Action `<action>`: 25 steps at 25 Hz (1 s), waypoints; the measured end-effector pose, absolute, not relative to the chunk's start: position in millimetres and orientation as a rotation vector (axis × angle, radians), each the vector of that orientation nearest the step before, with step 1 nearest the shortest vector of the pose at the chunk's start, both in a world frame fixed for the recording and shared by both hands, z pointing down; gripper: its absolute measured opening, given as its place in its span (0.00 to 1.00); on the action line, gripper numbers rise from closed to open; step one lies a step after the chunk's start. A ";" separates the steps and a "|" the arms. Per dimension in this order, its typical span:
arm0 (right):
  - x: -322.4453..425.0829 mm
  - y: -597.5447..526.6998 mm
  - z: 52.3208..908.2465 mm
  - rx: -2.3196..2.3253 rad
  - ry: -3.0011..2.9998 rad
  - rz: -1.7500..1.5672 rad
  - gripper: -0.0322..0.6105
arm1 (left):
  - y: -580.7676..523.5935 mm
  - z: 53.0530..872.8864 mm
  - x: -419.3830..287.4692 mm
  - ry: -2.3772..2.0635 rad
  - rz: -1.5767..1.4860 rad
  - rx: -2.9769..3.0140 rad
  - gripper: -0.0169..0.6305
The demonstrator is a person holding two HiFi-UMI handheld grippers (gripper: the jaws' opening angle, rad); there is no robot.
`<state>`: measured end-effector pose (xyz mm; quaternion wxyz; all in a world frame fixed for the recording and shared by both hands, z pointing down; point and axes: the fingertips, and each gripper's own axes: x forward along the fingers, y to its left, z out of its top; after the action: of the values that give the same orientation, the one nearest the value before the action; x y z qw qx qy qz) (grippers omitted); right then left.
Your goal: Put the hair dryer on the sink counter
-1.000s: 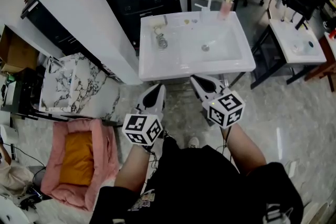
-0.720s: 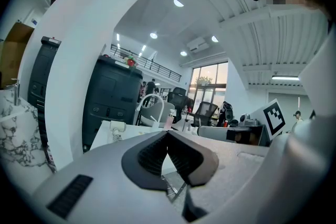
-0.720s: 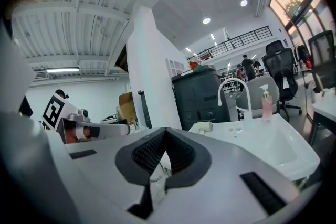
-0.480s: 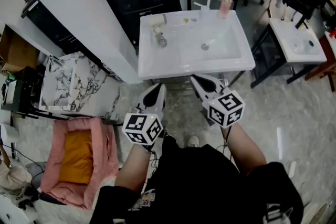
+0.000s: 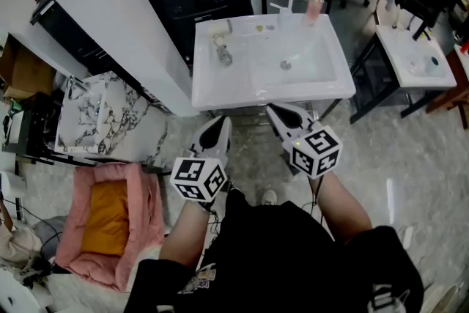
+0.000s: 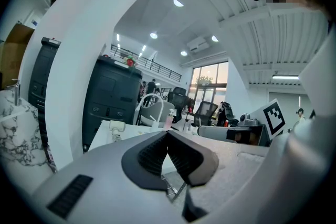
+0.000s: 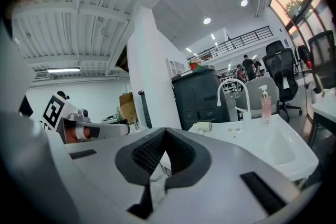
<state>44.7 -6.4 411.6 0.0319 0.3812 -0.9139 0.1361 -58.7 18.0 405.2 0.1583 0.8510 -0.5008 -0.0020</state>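
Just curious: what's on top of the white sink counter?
A hair dryer lies on its left side, a pink soap bottle stands at the back. What's beneath them is covered.

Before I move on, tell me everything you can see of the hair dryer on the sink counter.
The hair dryer looks small, with a cream-white body toward the back of the counter and a shiny, metal-looking end pointing toward the front edge. It lies flat on the left ledge of the white sink counter, just left of the basin. It rests only on the counter and nothing else touches it. No cord can be made out, and finer details are too small to tell.
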 end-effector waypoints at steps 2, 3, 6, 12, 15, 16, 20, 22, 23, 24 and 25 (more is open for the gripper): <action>45.6 -7.0 410.5 1.173 -2.815 0.419 0.05 | 17.6 404.3 -57.7 -1.432 -0.004 2.434 0.03; 46.1 -6.8 409.9 1.172 -2.815 0.418 0.05 | 17.6 404.1 -57.0 -1.433 -0.004 2.434 0.03; 48.8 -5.8 409.8 1.168 -2.817 0.410 0.05 | 18.7 404.3 -54.0 -1.435 -0.004 2.434 0.03; 50.6 -5.8 409.7 1.165 -2.817 0.414 0.05 | 18.5 402.2 -52.1 -1.438 -0.007 2.436 0.03; 51.3 -5.0 408.8 1.161 -2.817 0.409 0.05 | 19.2 402.8 -51.3 -1.441 -0.008 2.435 0.03; 51.3 -4.7 409.3 1.161 -2.817 0.412 0.05 | 19.5 403.0 -51.3 -1.442 -0.009 2.434 0.03; 52.1 -6.3 413.1 1.158 -2.821 0.419 0.05 | 18.1 404.0 -51.3 -1.445 -0.012 2.427 0.03; 52.5 -6.6 412.3 1.158 -2.817 0.419 0.05 | 17.5 404.7 -50.9 -1.445 -0.011 2.425 0.03; 53.0 -6.6 412.5 1.160 -2.815 0.422 0.05 | 17.5 405.3 -50.4 -1.444 -0.010 2.424 0.03; 53.5 -6.6 413.1 1.160 -2.813 0.424 0.05 | 17.5 406.0 -49.9 -1.443 -0.010 2.424 0.03; 54.0 -6.5 413.8 1.161 -2.813 0.427 0.05 | 17.5 406.7 -49.5 -1.443 -0.009 2.423 0.03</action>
<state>54.0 -6.5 413.8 0.0346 0.3776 -0.9149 0.1388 -49.5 17.5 406.7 0.1601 0.8482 -0.5050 -0.0032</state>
